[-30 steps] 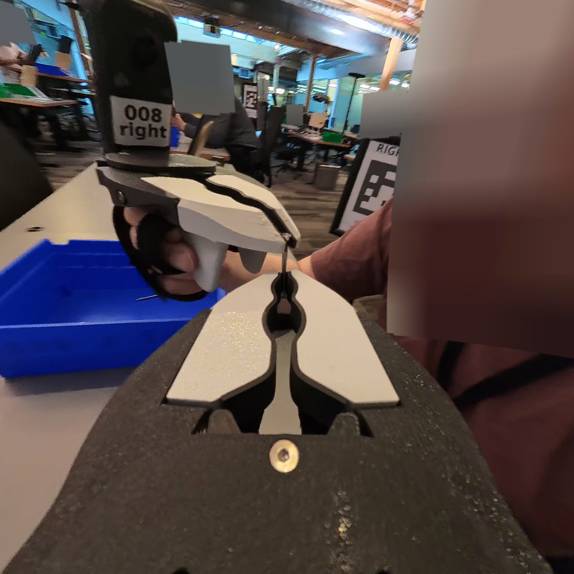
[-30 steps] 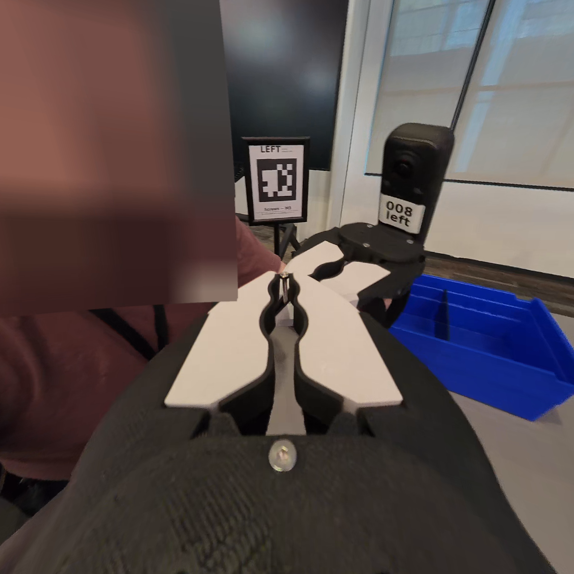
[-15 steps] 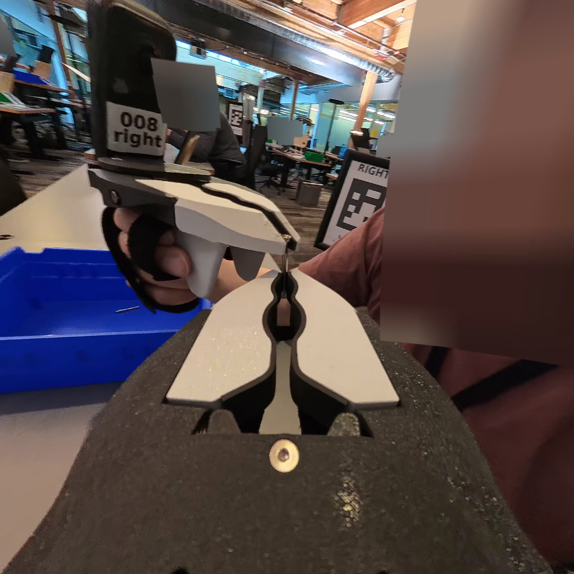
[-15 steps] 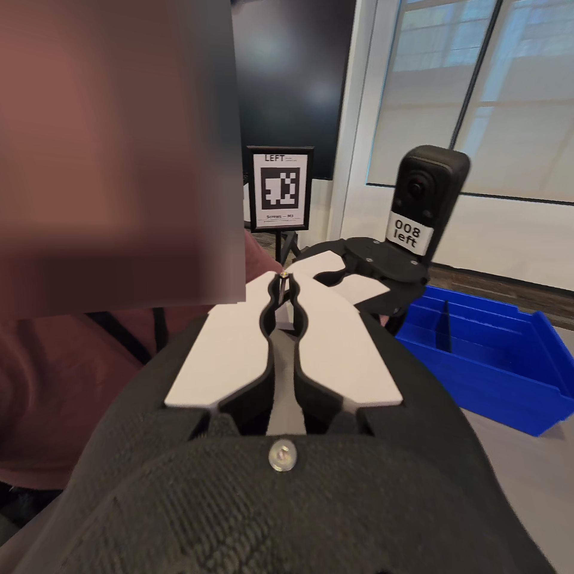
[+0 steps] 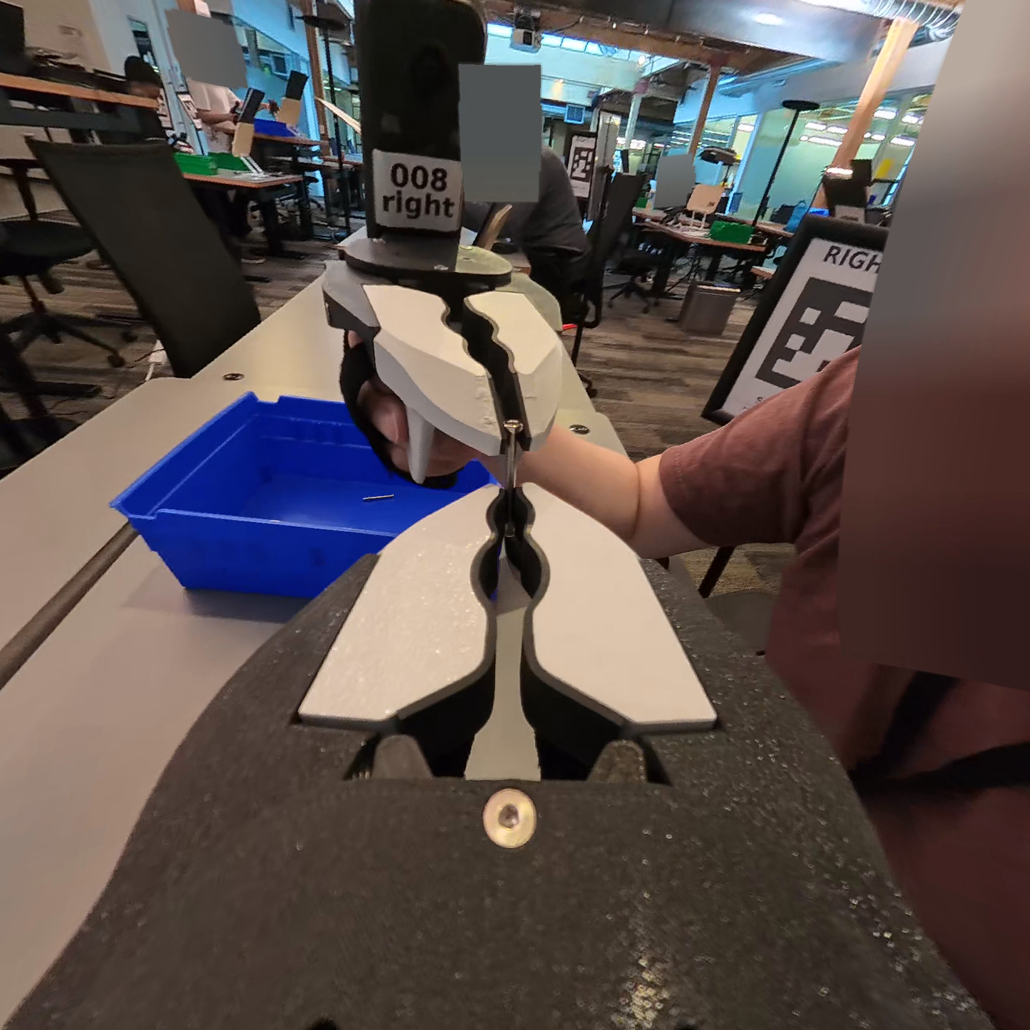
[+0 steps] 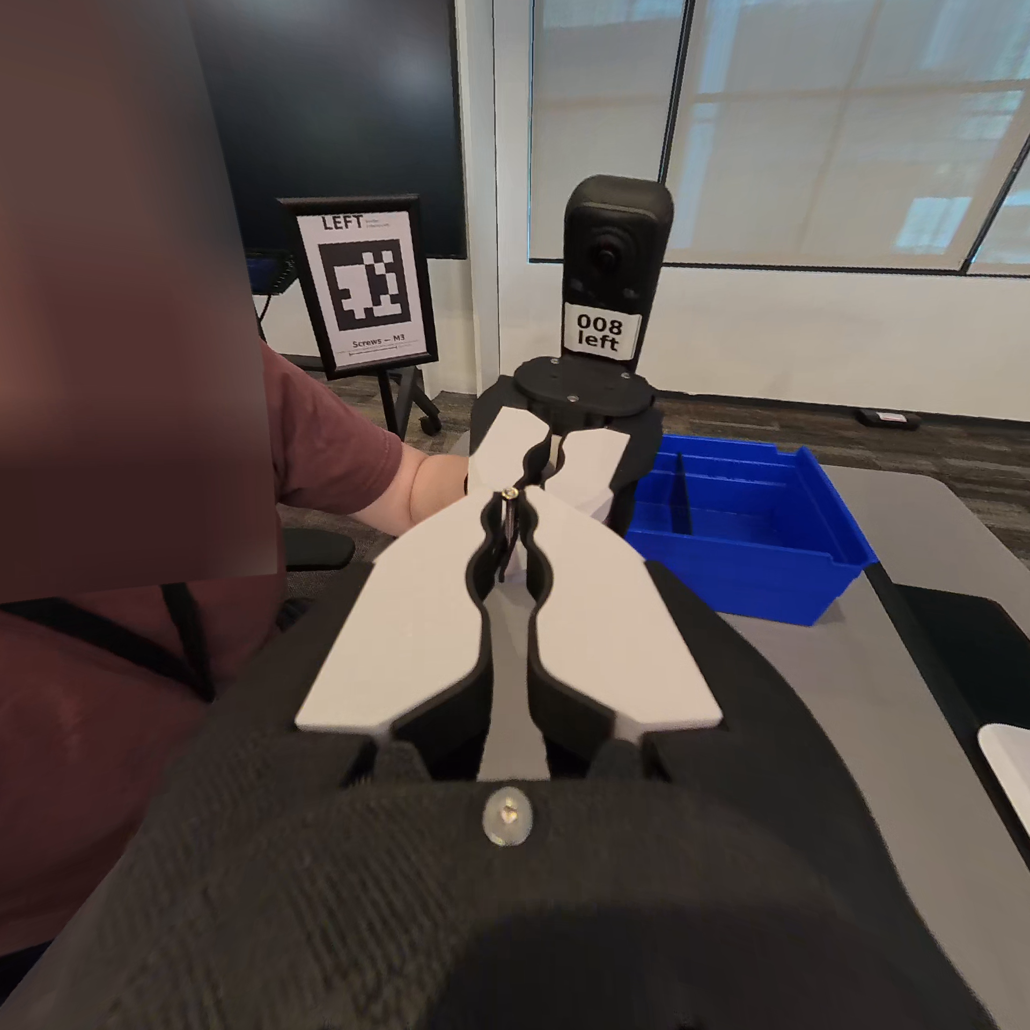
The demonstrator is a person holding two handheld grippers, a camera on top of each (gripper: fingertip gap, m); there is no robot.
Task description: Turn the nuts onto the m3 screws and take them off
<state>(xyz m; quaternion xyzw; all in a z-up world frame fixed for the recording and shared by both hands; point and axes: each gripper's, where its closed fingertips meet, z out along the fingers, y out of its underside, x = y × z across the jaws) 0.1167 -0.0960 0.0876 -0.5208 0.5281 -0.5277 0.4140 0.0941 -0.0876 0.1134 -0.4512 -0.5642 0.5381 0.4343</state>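
Pinching one thin screw (image 5: 510, 462) between them, left gripper (image 5: 508, 501) and right gripper (image 6: 510, 496) both closed tight; nut hidden.

Left gripper (image 5: 508, 504) showing pale grey scalloped fingers (image 5: 412, 618) on a speckled black body, right gripper (image 6: 508, 501) carrying a silver screw, person wearing a maroon short sleeve (image 5: 747, 490), black strap

Blue bin (image 5: 262, 504) at mid-left of the left wrist view, on a grey table (image 5: 67, 657). Grippers: white fingers (image 5: 429, 630), speckled black bodies. Maroon sleeve (image 5: 752, 479) at right. A black-and-white checker-patterned sign (image 6: 369, 287) stands upper left of the right wrist view.
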